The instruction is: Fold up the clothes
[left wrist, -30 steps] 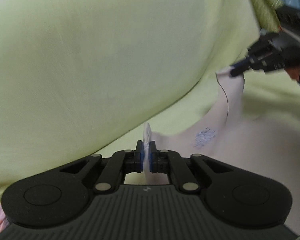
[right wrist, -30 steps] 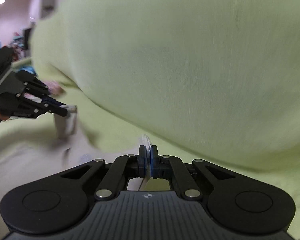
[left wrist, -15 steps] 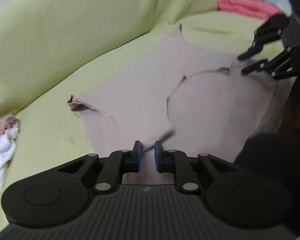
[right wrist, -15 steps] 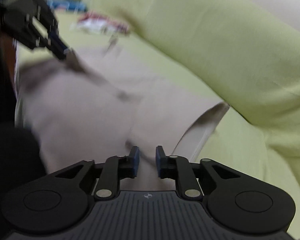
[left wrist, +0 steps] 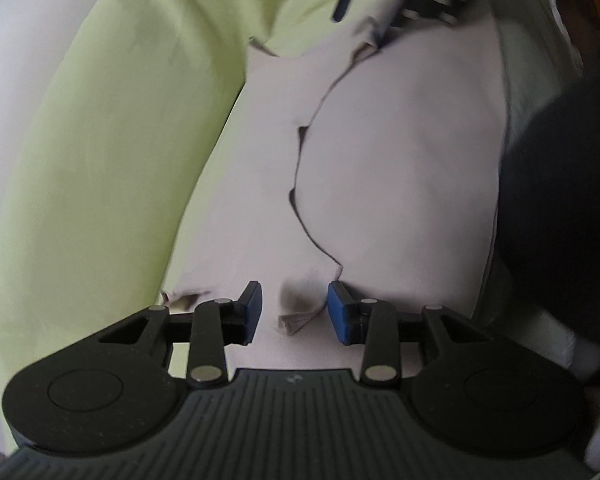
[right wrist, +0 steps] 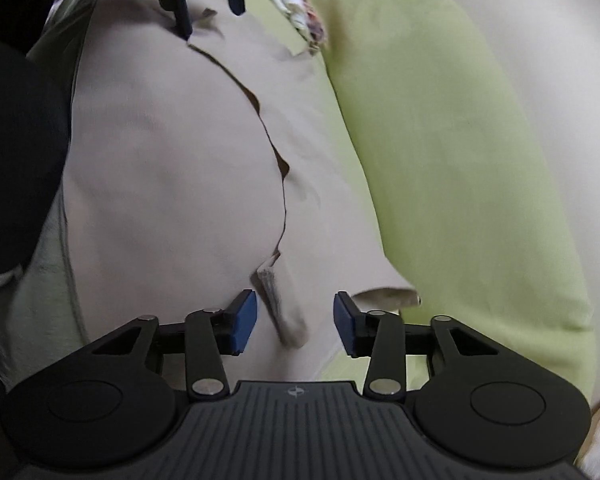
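Garment (left wrist: 400,168) of pale beige cloth lay spread on the lime-green sofa seat (right wrist: 340,352), doubled over on itself, with a wavy dark fold edge running lengthwise down its middle. Its long axis ran from one gripper to the other, alongside the green back cushion (left wrist: 100,168). In the left wrist view the cloth stretched away from the camera toward the far gripper, with a small folded corner (left wrist: 296,322) lying just ahead between the blue pads. In the right wrist view a similar tucked flap (right wrist: 278,308) sat between that gripper's pads, and a loose edge curled up beside the right-hand pad.

The left gripper (left wrist: 294,312) had its fingers spread wide, holding nothing, poised close over the near end of the cloth. The right gripper (right wrist: 295,318) was likewise wide apart and held nothing, over the opposite end. Whether either touched the cloth could not be told.

A dark rounded shape (left wrist: 560,200), blurred, bordered the garment on the side away from the cushion. A bundle of white and pinkish fabric (right wrist: 300,12) lay on the seat beyond the garment's far end in the right wrist view. Pale wall (right wrist: 540,60) rose behind the cushion.
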Motion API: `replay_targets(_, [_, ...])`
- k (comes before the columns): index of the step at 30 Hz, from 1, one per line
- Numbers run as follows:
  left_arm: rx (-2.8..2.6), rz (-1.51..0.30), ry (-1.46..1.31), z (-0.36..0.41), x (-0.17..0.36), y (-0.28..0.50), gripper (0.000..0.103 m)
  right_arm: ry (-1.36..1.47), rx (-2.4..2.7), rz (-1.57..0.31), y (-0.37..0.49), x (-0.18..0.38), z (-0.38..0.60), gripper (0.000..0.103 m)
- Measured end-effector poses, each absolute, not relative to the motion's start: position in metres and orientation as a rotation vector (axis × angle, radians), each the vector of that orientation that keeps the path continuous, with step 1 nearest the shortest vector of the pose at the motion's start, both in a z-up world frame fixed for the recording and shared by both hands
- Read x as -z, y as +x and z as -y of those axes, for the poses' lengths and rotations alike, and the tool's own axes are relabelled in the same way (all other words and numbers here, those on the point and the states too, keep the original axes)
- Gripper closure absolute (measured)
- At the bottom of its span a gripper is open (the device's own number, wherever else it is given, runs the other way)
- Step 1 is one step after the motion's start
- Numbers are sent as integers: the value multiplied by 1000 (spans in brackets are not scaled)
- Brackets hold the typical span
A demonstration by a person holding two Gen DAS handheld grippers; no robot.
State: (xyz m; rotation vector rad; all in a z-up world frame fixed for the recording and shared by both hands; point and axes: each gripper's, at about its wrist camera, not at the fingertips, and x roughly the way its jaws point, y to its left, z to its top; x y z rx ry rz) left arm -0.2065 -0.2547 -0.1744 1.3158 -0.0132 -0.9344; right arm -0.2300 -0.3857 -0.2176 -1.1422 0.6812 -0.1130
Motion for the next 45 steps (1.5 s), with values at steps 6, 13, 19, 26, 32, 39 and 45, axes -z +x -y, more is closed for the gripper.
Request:
replay_targets(6, [941, -25, 1289, 249, 163, -210, 102, -1135, 116, -683, -226, 214, 387, 103])
replay_targets(13, [970, -73, 1178, 228, 145, -233, 100, -1071, 115, -678, -247, 200, 368, 103])
replay_targets(19, [866, 76, 1396, 233, 175, -221, 80, -1054, 117, -705, -254, 202, 356, 103])
replay_targets(26, [914, 211, 1645, 228, 196, -209, 79, -1010, 144, -698, -265, 198, 362, 103])
replay_targets(32, [974, 220, 1716, 229, 193, -200, 95, -992, 147, -702, -266, 200, 366, 103])
replay_targets(39, [991, 159, 1584, 218, 183, -202, 103, -996, 135, -710, -266, 203, 367, 103])
replay_targets(45, [1016, 27, 1287, 200, 128, -217, 103, -973, 138, -681, -277, 187, 365, 103])
